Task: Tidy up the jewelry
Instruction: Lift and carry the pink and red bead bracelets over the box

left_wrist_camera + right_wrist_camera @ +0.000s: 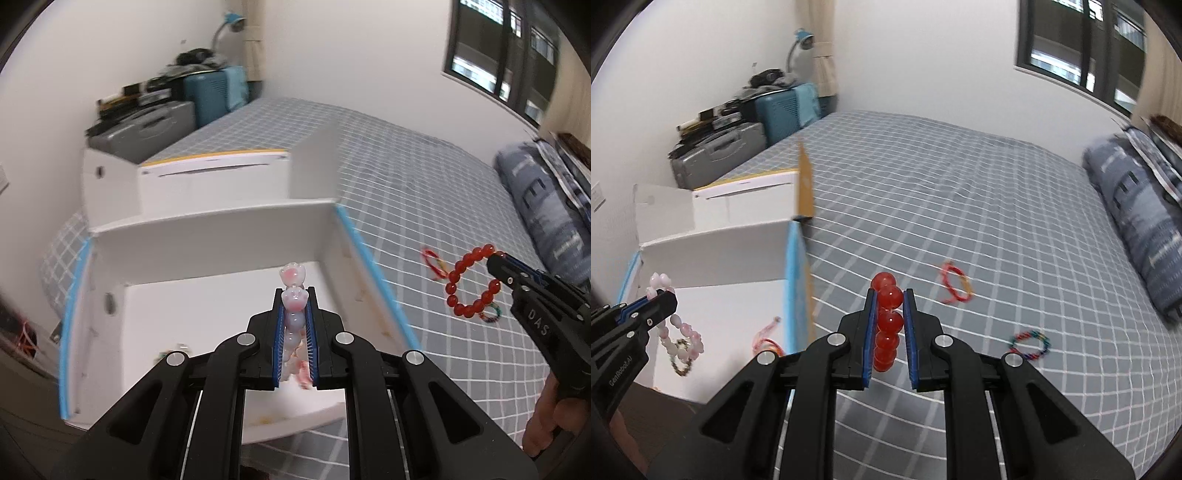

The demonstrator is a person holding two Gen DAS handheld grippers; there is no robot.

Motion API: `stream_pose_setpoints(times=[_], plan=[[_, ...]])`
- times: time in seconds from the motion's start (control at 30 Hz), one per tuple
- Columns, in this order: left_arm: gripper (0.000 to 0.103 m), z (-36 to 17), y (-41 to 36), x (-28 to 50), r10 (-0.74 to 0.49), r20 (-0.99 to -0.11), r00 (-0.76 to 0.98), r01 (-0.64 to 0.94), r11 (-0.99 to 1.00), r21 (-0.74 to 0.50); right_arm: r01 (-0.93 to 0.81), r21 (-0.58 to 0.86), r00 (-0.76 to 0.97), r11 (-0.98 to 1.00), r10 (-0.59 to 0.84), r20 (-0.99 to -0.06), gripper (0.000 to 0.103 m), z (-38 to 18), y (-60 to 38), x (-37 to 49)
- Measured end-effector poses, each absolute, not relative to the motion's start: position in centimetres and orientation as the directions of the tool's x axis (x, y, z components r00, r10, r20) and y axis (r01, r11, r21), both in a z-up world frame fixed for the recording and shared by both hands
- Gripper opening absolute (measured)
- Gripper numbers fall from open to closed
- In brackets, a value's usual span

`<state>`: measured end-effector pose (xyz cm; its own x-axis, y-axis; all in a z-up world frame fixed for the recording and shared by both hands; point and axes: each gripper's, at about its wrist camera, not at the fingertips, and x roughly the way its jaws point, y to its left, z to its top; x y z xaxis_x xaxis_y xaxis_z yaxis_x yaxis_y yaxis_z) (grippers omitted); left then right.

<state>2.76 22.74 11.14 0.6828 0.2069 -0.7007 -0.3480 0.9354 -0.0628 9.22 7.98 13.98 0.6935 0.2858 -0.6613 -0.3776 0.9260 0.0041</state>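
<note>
The left gripper [294, 306] was clenched on a bracelet of pale pink and white glossy beads [293, 286], its top beads standing above the fingertips and the rest running back between the blue pads. In the right wrist view the lower part of that bracelet hung as a loop below the gripper. It was held over the open white cardboard box with blue-taped edges [354, 254], which lay on the grey bed sheet with a white grid pattern [424, 192]. The box floor lay directly ahead of and below the left gripper's line, so a drop there seemed the shortest move for that hand.

The right gripper [889, 299] was clenched on a bracelet of round translucent red beads [886, 321], the string lying lengthwise between the pads. This hand was out over the bare sheet, with the box to its left; its near wall with the blue edge [796, 280] stood between the red bracelet and the box floor, so the hand would probably have to swing left and clear that wall.

Two pieces lay loose on the sheet, well apart from the box: a small red-and-yellow cord bracelet [955, 282] and a ring of multicoloured beads [1030, 345]. Both lay ahead and to the right of the right gripper, which was the nearer hand. Something thin and pink [767, 338] already lay in the box.
</note>
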Motion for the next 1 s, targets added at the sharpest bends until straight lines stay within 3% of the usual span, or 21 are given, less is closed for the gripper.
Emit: stream_pose_setpoints(times=[0.43,1.0], plan=[[0.010,11.9,31.8,0.1,0.301,-0.707,0.640,-0.495,0.865,-0.081,-0.506,0.005,0.656,0.863,0.388,-0.647,0.013,15.4,17.5,8.1],[0.010,5.7,34.8,1.1,0.264,-0.796,0.544,-0.509,0.858,-0.063,-0.568,0.008,0.554,0.823,0.389,-0.736,0.013,8.0,23.3,7.6]])
